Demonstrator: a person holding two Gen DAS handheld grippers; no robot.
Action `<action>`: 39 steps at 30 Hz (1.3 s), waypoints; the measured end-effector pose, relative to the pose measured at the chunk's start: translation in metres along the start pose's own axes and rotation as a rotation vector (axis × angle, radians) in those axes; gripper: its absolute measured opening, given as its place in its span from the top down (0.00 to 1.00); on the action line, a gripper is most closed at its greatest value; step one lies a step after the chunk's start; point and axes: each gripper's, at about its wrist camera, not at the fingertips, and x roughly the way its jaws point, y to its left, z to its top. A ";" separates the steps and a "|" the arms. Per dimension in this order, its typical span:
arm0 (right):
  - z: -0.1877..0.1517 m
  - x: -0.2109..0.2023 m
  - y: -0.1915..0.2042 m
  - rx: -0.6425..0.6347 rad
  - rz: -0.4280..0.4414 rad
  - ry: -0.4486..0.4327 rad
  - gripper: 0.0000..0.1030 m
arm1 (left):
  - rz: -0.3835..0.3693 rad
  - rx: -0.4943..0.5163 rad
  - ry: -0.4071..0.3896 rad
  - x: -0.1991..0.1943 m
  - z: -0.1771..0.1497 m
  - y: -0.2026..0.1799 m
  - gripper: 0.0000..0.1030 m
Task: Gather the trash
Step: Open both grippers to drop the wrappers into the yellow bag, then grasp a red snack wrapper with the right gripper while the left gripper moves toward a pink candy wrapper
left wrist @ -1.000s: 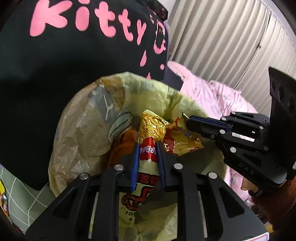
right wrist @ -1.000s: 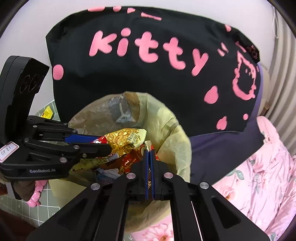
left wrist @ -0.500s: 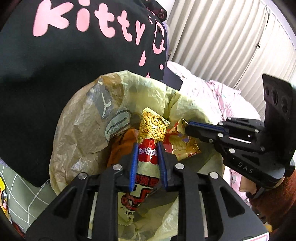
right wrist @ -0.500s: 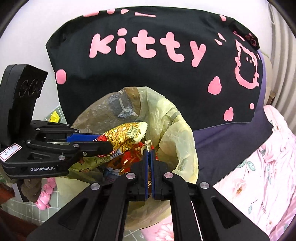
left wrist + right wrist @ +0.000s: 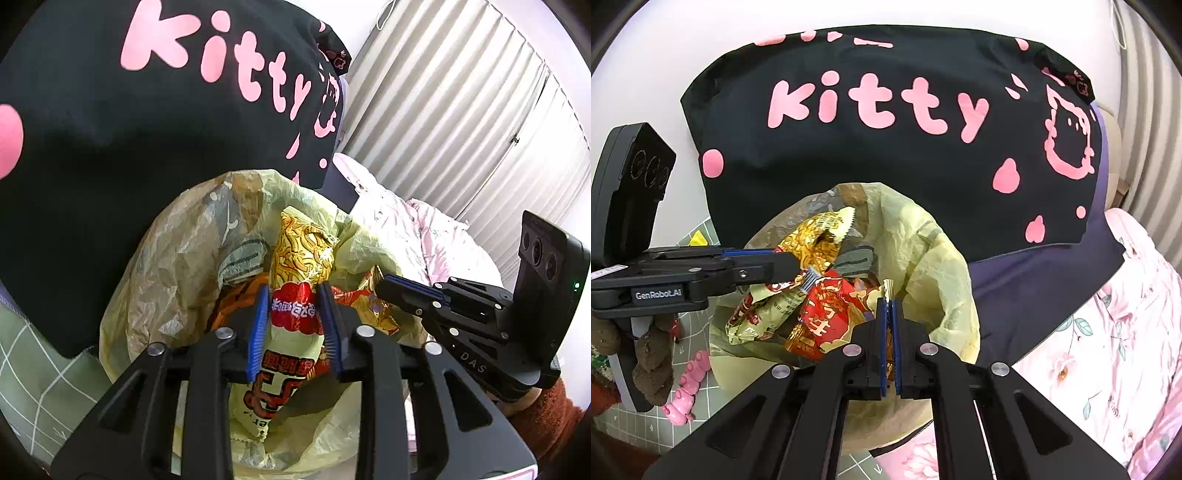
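A yellowish plastic trash bag (image 5: 177,273) stands open, also in the right wrist view (image 5: 934,258). My left gripper (image 5: 293,295) holds a gold and red noodle snack wrapper (image 5: 301,266) between its blue pads, over the bag mouth; the jaws have spread somewhat. The same wrapper shows in the right wrist view (image 5: 809,240) in the left gripper (image 5: 790,264). My right gripper (image 5: 889,306) is shut on the edge of a red and gold wrapper (image 5: 831,310), low in the bag. It shows in the left wrist view (image 5: 384,288).
A black pillow with pink "kitty" lettering (image 5: 886,122) stands right behind the bag. Pink floral bedding (image 5: 1126,314) lies to the right. A green grid mat (image 5: 33,369) lies left, with a pink toy (image 5: 687,387) and brown plush (image 5: 646,354). Curtains (image 5: 461,110) hang behind.
Both grippers have risen a little and tilted up over the bag. The left jaws have spread wider around the noodle wrapper. The right gripper stays shut.
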 end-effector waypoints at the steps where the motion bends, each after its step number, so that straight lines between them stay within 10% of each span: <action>1: -0.001 0.000 0.000 0.002 -0.003 0.002 0.95 | -0.007 -0.010 0.002 -0.002 -0.001 0.002 0.69; 5: -0.004 0.000 0.002 -0.005 -0.018 0.009 0.92 | -0.024 -0.051 -0.014 -0.009 -0.001 0.006 0.58; 8: -0.005 -0.002 0.002 -0.002 -0.010 0.004 0.67 | -0.008 -0.047 -0.030 -0.014 0.000 0.004 0.56; 16: -0.004 -0.011 0.005 0.006 -0.046 -0.026 0.60 | 0.032 0.013 -0.089 -0.039 -0.006 -0.006 0.55; 29: 0.008 -0.021 0.057 0.008 0.072 -0.090 0.45 | 0.314 0.003 -0.220 -0.157 -0.078 0.054 0.52; 39: -0.008 0.012 0.172 -0.218 0.273 -0.004 0.49 | 0.617 -0.330 -0.251 -0.265 -0.197 0.172 0.52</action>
